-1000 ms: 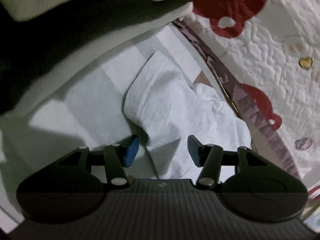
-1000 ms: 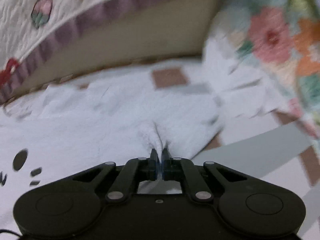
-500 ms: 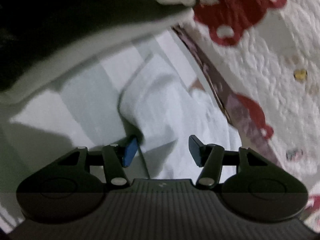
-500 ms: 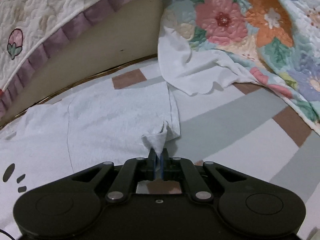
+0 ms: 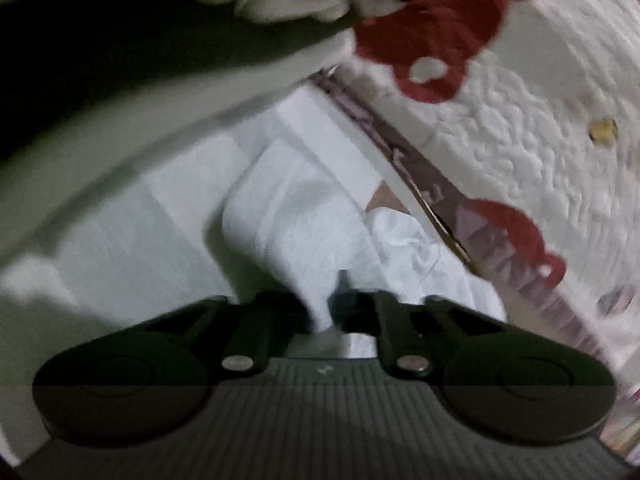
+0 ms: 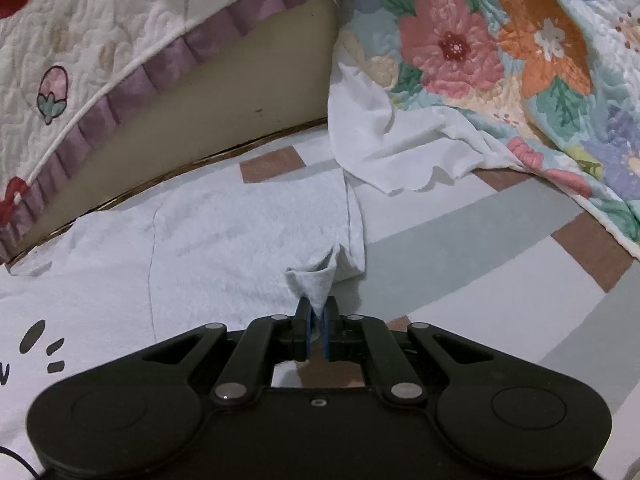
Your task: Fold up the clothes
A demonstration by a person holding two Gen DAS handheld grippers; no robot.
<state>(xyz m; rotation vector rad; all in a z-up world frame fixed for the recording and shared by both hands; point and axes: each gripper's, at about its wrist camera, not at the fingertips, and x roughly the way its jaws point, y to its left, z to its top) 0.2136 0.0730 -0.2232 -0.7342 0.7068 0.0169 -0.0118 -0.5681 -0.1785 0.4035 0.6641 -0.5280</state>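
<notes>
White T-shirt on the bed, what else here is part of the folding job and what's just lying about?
Part of the job:
white T-shirt
left claw, shut on a fold of it
right claw, shut on its pinched corner

Just lying about:
floral quilt
strawberry quilt with purple ruffle
loose white cloth
checked bed sheet

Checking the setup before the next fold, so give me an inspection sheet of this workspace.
Surface: checked bedsheet in grey, white and brown.
Job's things: white T-shirt lying flat, a black print at its near left.
Clutter: white cloth under the floral quilt.
Grippers: left gripper shut on a fold of white fabric; right gripper shut on the T-shirt's corner.
Cables: thin black cable at the lower left edge.
Surroundings: strawberry quilt with a purple frill.
</notes>
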